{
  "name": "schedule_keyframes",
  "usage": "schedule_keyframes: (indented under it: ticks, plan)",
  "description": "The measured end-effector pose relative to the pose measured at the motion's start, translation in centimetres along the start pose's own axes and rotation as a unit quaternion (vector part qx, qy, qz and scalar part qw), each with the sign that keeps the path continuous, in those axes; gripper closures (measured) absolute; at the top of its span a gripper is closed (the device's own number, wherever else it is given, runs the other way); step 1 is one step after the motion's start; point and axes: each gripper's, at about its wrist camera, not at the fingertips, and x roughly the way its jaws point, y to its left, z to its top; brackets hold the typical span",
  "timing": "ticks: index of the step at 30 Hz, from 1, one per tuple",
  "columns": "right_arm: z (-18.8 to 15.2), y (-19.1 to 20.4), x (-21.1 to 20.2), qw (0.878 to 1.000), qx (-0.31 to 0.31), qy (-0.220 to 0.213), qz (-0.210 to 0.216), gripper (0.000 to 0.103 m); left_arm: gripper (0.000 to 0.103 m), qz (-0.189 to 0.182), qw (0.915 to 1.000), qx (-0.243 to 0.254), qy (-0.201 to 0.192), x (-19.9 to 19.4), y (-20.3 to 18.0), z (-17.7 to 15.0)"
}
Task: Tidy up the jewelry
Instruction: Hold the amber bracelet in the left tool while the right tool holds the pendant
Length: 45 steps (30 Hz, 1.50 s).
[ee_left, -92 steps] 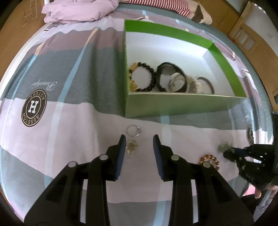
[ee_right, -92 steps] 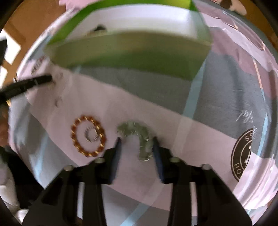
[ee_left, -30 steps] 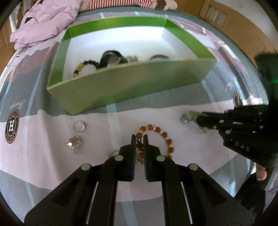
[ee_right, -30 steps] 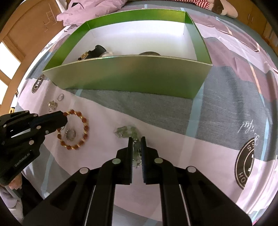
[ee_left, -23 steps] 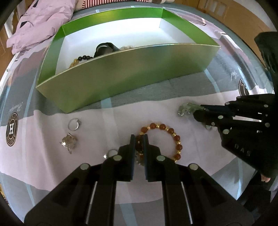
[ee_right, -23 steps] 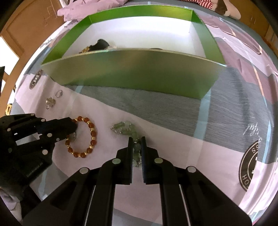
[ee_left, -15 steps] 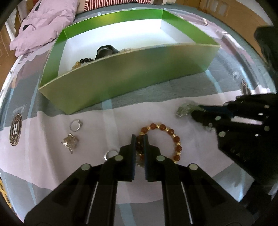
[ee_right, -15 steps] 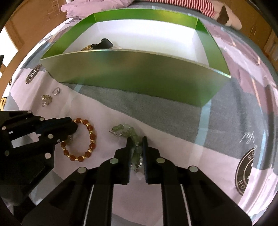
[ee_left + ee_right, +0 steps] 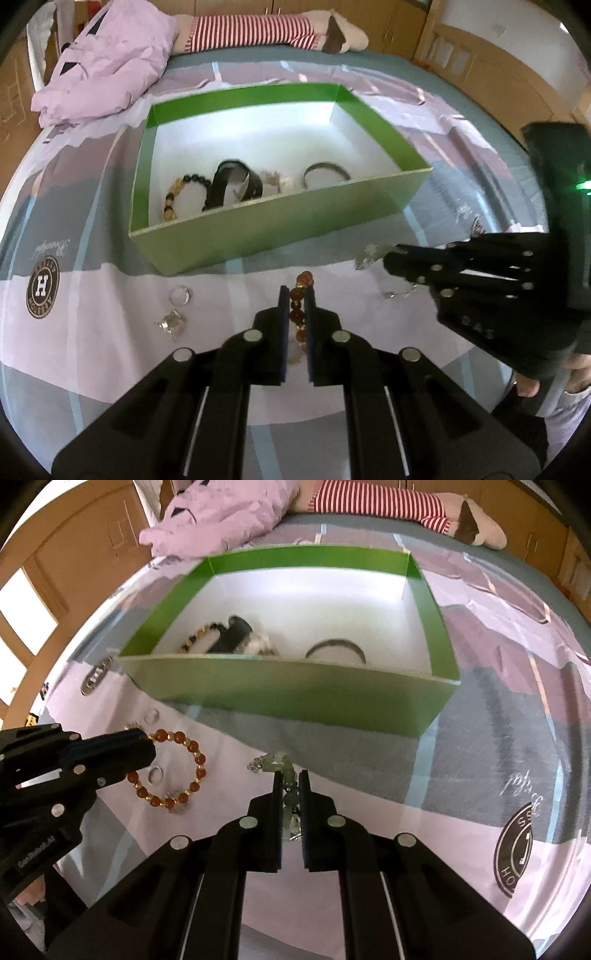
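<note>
left gripper (image 9: 296,314): fingers clamped on amber round-bead bracelet (image 9: 173,768), near side of box
right gripper (image 9: 291,801): fingers clamped on pale green stone bracelet (image 9: 282,766)
green open cardboard box (image 9: 280,225): far of both, several bracelets inside
silver ring (image 9: 180,295): on bedsheet, left

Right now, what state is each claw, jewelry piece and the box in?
Left claw: shut on amber bracelet.
Right claw: shut on green bracelet.
Box: open, holding bracelets.
Ring: lying loose on the bedspread.
Crystal charm: lying loose beside the ring.
</note>
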Motion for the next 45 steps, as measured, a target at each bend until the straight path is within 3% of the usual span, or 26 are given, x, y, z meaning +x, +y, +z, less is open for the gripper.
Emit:
schedule_keyframes:
  ticks: [45]
  plan:
    - [-0.7,0.4,2.3,0.999,-0.011,0.038,-0.028,0.095,0.096,0.009,0.9999,0.007,0.006,0.8,-0.5,-0.4]
